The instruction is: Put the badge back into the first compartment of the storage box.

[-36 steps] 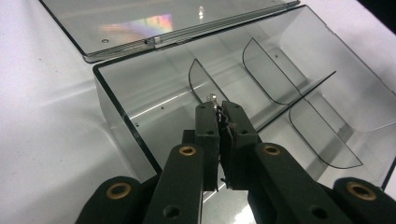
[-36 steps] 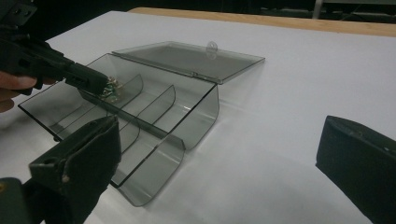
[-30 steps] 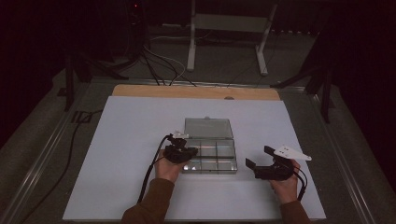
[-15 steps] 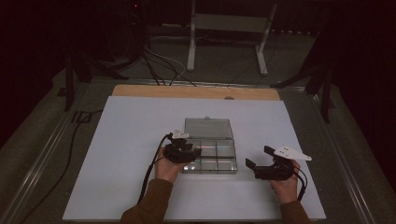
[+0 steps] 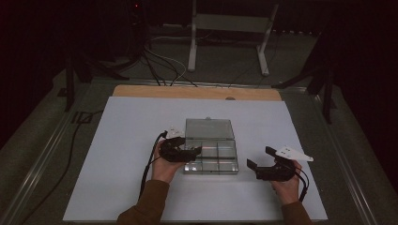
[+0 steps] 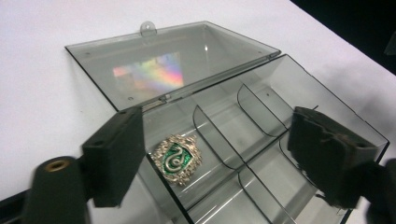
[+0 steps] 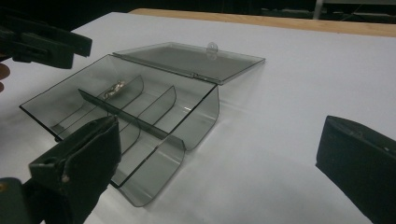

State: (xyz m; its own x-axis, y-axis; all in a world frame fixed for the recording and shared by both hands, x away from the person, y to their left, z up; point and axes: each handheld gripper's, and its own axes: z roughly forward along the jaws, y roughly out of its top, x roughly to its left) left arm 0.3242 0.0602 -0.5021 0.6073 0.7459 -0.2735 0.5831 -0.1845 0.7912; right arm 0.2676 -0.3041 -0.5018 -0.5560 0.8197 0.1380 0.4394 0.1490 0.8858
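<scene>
A smoky clear compartment box point(image 5: 220, 164) point(image 6: 224, 135) point(image 7: 154, 140) sits mid-table, its lid point(image 5: 209, 128) point(image 6: 168, 65) point(image 7: 187, 58) folded flat behind it. A green and silver crest badge point(image 6: 177, 158) point(image 7: 114, 89) lies in a compartment at the box's left end. My left gripper point(image 5: 192, 151) point(image 6: 215, 114) point(image 7: 46, 44) hovers over that end. Its jaws have just been opening and stand wide, with the badge lying free on the box floor below them. My right gripper point(image 5: 259, 158) point(image 7: 219, 123) is open and empty, right of the box.
The box rests on a white sheet point(image 5: 131, 140) covering the table, with a wooden strip point(image 5: 197, 92) at the far edge. Cables point(image 5: 155, 61) and a metal stand point(image 5: 230, 42) lie on the floor beyond. The grippers' cables trail toward the near edge.
The left gripper's jaws have spread apart over the box's left end. Neither hand has shifted noticeably.
</scene>
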